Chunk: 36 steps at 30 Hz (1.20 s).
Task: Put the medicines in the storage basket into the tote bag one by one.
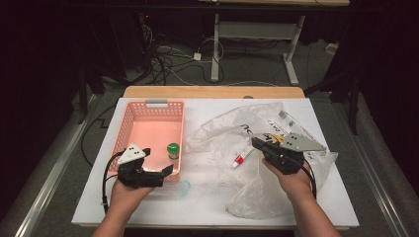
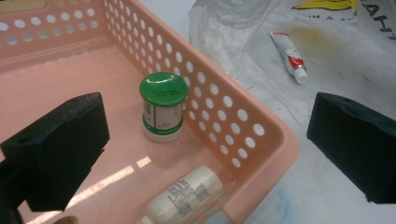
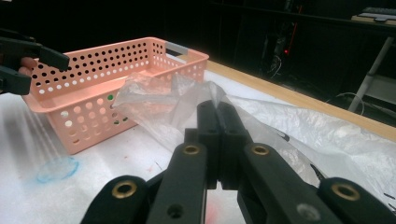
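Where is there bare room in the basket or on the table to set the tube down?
Free: the pink basket floor behind the green-capped jar, and the table in front of it. Crowded: the basket's near corner, jar plus white bottle, and the plastic bag right of it.

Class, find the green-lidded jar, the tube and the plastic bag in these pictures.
Jar (image 2: pixel 163 106): left gripper view, on its label below the lid.
Tube (image 2: pixel 288 49): left gripper view, mid-body.
Bag (image 1: pixel 257 195): high view, near clear corner.
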{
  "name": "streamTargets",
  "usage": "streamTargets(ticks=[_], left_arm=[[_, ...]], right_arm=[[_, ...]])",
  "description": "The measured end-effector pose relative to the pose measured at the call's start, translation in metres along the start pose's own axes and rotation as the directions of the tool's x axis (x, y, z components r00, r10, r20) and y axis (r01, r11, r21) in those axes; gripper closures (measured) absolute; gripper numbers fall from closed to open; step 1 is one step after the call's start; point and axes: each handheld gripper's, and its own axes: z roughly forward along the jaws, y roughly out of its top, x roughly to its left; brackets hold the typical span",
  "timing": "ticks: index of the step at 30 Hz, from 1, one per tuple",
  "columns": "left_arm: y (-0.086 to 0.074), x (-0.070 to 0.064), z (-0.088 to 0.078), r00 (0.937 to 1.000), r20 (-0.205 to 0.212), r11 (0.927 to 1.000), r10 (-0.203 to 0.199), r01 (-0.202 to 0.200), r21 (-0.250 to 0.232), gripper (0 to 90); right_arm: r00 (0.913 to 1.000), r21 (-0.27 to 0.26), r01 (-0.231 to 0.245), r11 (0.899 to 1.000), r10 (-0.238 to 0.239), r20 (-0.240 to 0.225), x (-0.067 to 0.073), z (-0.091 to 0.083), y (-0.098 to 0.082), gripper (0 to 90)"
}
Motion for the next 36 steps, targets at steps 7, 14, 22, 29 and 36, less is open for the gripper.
streamTargets(ticks=[7,14,22,29,36], left_arm=[[-0.002,0.017,-0.015,0.9985,-0.049,0.9996,-0.025,0.024,-0.016,0.0],[-0.005,0.019,-0.009,0.9979,-0.056,0.9994,-0.032,0.033,0.006,0.0],[-0.003,0.019,-0.008,0.9987,-0.037,0.9994,-0.034,0.034,0.003,0.0],[0.011,0.014,-0.007,0.9998,-0.009,0.9998,-0.018,0.018,-0.008,0.0],[0.035,0.017,0.003,0.9998,0.005,0.9998,-0.019,0.019,0.01,9.4]], right_arm=[[1.0,0.002,0.003,1.0,-0.003,-0.002,0.001,-0.001,0.0,90.0],[1.0,0.0,0.001,1.0,-0.001,-0.003,0.0,-0.001,-0.001,90.0],[1.0,0.003,0.001,1.0,-0.001,-0.003,0.0,-0.001,-0.002,90.0],[1.0,0.001,-0.003,1.0,0.003,-0.007,0.0,-0.001,-0.001,90.0],[0.9999,-0.01,-0.013,1.0,0.013,-0.007,-0.003,-0.003,-0.001,90.0]])
